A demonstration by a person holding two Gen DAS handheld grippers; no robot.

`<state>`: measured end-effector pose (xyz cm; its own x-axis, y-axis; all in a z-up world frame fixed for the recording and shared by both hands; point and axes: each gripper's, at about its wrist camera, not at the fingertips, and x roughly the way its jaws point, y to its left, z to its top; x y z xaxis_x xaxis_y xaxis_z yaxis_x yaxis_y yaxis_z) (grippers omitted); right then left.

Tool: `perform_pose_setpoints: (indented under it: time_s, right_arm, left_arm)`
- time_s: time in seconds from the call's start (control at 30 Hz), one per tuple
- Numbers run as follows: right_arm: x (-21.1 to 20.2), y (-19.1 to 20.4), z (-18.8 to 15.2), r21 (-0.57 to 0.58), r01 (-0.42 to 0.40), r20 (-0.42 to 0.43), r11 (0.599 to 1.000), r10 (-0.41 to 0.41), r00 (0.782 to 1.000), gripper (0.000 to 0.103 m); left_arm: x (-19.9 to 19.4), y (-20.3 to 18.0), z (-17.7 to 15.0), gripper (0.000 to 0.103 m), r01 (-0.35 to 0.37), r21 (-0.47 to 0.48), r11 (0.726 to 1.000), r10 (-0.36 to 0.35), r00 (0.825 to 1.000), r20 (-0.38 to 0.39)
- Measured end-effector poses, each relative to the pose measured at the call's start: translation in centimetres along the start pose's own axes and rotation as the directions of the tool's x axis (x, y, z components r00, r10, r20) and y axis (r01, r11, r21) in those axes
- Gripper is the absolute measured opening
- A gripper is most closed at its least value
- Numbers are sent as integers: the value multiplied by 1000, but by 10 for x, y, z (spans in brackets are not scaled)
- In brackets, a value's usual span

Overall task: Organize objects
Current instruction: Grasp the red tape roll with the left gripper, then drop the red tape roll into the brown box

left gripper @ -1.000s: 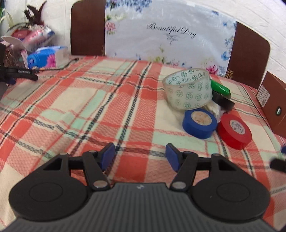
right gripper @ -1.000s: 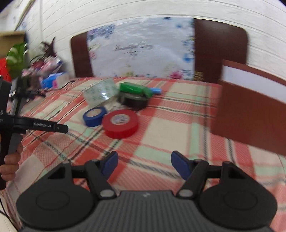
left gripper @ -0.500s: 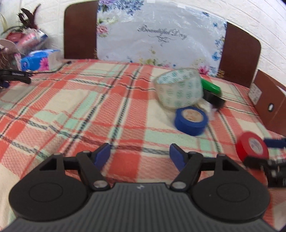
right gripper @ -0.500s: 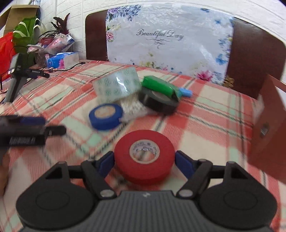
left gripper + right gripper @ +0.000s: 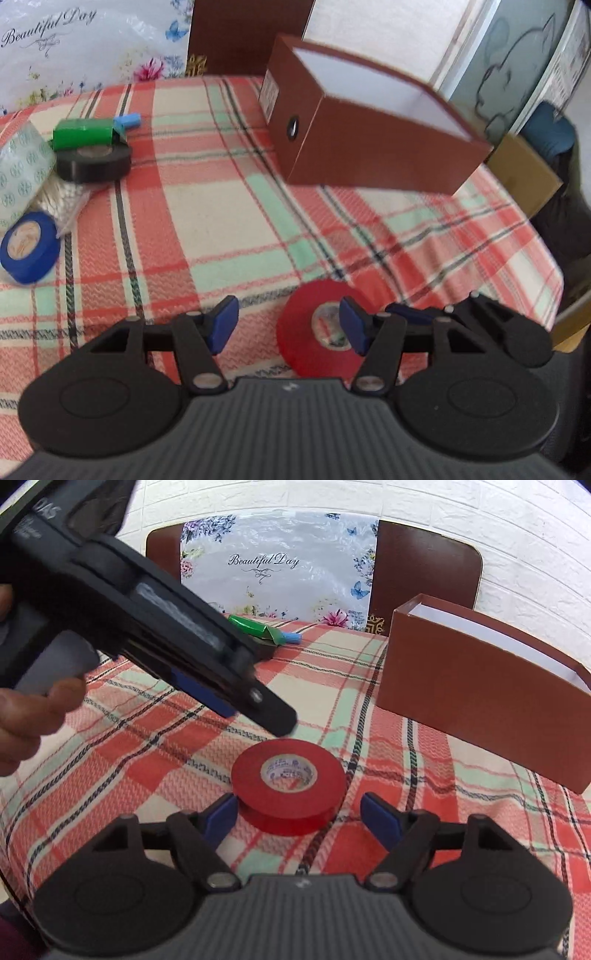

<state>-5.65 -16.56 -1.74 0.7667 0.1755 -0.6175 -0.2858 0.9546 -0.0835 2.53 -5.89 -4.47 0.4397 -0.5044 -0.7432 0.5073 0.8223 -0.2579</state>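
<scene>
A flat red roll of electrical tape with a white printed core [image 5: 289, 784] is seen lying on the red, green and cream checked tablecloth [image 5: 147, 760], in front of the open brown cardboard box [image 5: 476, 686] – between the blue pads of the right gripper [image 5: 298, 818], whose jaws stand apart without touching it. The roll is judged light, stiff and fairly grippy, best taken across its outer rim. The left gripper [image 5: 288, 325] is empty, its jaws closing, beside the roll. The box's floor is hidden, and the other rolls are largely blocked in the right view – blur softens the left one
</scene>
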Motion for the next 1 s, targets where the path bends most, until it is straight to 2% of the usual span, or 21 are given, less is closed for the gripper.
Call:
perform_pose_setpoints:
  time_s: [0.03, 0.07, 0.13, 0.2, 0.27, 0.33, 0.5, 0.6, 0.7, 0.77, 0.8, 0.83, 0.93, 1.0]
  right_arm:
    - [3, 0, -1, 8, -6, -6, 1000, 6, 1000, 75]
    - [7, -2, -2, 18, -18, -10, 1000, 19, 1000, 74]
    - [13, -3, 0, 26, -53, -23, 998, 54, 998, 71]
    - [14, -2, 2, 31, -55, -18, 998, 56, 998, 70]
    - [9, -7, 6, 53, -57, 10, 997, 57, 998, 70]
    - [-3, -16, 16, 67, -45, 91, 997, 39, 995, 70]
    - [-14, -50, 62, 61, 102, 268, 993, -115, 957, 70]
    - [0, -85, 90, 134, 121, 291, 984, -156, 944, 70]
    - [27, -116, 109, 180, 139, 262, 974, -184, 948, 70]
    - [47, -127, 116, 174, 150, 236, 973, -189, 953, 77]
    - [53, -130, 117, 176, 175, 226, 969, -213, 951, 82]
    - [53, -133, 115, 192, 198, 229, 961, -240, 943, 81]
    - [34, -140, 99, 250, 161, 286, 955, -232, 930, 81]
    - [14, -142, 81, 297, 141, 323, 945, -238, 916, 81]
  left_arm:
    - [6, 0, -4, 45, 21, -10, 1000, -22, 999, -42]
    - [10, -1, -8, 43, 25, -13, 1000, -26, 998, -49]
    - [9, -7, -10, 38, -14, 29, 999, 15, 1000, -25]
    - [3, -10, -2, 34, -30, 25, 999, 30, 999, -17]
    - [-12, -16, 16, 34, -20, 39, 999, 18, 999, 34]
    - [-27, -28, 42, 34, -13, 75, 997, 5, 994, 110]
    - [-32, -63, 116, 34, -36, 160, 987, -8, 964, 267]
    - [-10, -70, 154, 34, -52, 172, 984, -2, 953, 302]
    - [17, -69, 177, 35, -73, 159, 985, 21, 952, 305]
    - [22, -69, 182, 35, -124, 124, 985, 82, 952, 295]
    - [16, -65, 179, 35, -113, 108, 988, 74, 947, 314]
    - [10, -62, 175, 37, -95, 101, 990, 56, 940, 337]
    - [-17, -54, 152, 43, -131, 82, 988, 87, 908, 410]
    - [-24, -48, 140, 43, -159, 69, 985, 117, 904, 411]
